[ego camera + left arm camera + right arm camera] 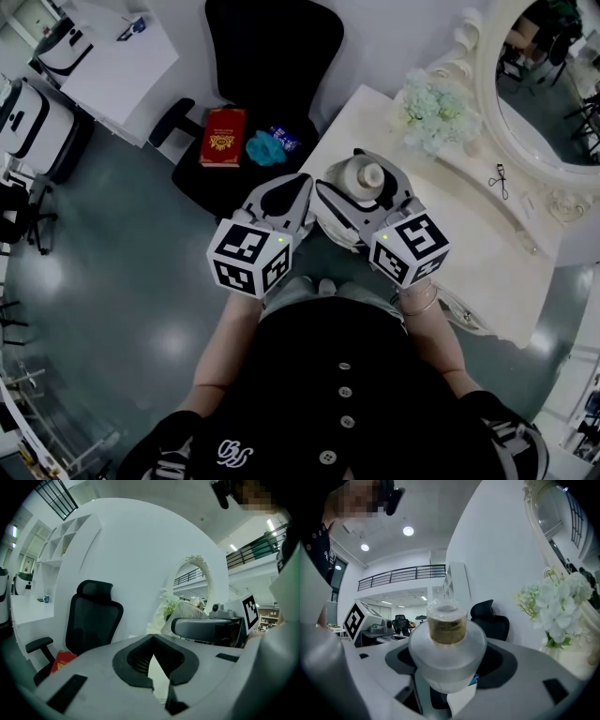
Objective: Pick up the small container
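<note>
- In the head view the lower part of the small container (364, 175) is hidden by the jaws round it; only its white shoulder and cap show
- In the right gripper view its base is cut off behind the tool body, and its frosted wall blurs whatever is inside apart from a golden band under the clear cap
- No view shows whether the base is clear of the white desk (349, 120)
- The right tool (447, 641) is clenched on the container, one jaw against each side, the cap pointing away from the camera
- The container sits over the desk's near corner, near the pale flowers (433, 111)
- The left tool (152, 639) has its jaws pressed together at the tips with nothing between them, just beside the right tool
- A red book (223, 137) lies on the black chair (272, 56), partly cut off in the left gripper view
</note>
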`<state>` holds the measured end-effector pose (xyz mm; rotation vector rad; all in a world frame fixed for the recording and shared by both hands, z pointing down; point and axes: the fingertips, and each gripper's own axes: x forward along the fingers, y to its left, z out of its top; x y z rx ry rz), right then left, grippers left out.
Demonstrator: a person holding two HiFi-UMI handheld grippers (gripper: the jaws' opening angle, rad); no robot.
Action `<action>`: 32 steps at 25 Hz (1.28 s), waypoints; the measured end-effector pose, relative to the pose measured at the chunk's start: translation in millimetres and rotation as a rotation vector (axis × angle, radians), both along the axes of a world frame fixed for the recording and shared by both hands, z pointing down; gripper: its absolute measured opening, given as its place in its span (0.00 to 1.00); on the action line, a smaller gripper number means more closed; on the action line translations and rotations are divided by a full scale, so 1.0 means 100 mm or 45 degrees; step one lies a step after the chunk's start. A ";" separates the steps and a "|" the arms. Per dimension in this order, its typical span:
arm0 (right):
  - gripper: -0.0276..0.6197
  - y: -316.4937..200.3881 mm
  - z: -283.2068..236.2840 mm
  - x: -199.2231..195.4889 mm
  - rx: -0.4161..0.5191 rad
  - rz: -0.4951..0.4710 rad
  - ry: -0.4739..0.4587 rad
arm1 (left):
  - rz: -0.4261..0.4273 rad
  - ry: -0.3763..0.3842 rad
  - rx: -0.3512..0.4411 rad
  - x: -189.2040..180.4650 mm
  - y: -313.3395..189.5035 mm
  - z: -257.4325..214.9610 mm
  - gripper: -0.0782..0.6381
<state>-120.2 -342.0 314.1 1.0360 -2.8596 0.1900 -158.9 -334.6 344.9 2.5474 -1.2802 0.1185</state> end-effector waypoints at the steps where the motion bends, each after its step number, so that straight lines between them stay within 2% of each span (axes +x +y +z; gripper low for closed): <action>1: 0.57 0.02 -0.01 0.00 0.005 0.004 -0.007 | 0.004 0.006 0.005 0.00 0.01 -0.02 0.12; 8: 0.57 0.12 -0.06 0.04 0.025 0.021 -0.056 | 0.057 0.014 0.050 0.08 0.11 -0.07 0.12; 21: 0.57 0.16 0.03 0.08 -0.026 0.086 -0.106 | 0.078 0.009 0.005 0.10 0.18 0.01 0.12; 32: 0.57 0.20 0.15 0.14 -0.071 0.098 -0.062 | 0.092 0.038 -0.059 0.12 0.20 0.12 0.12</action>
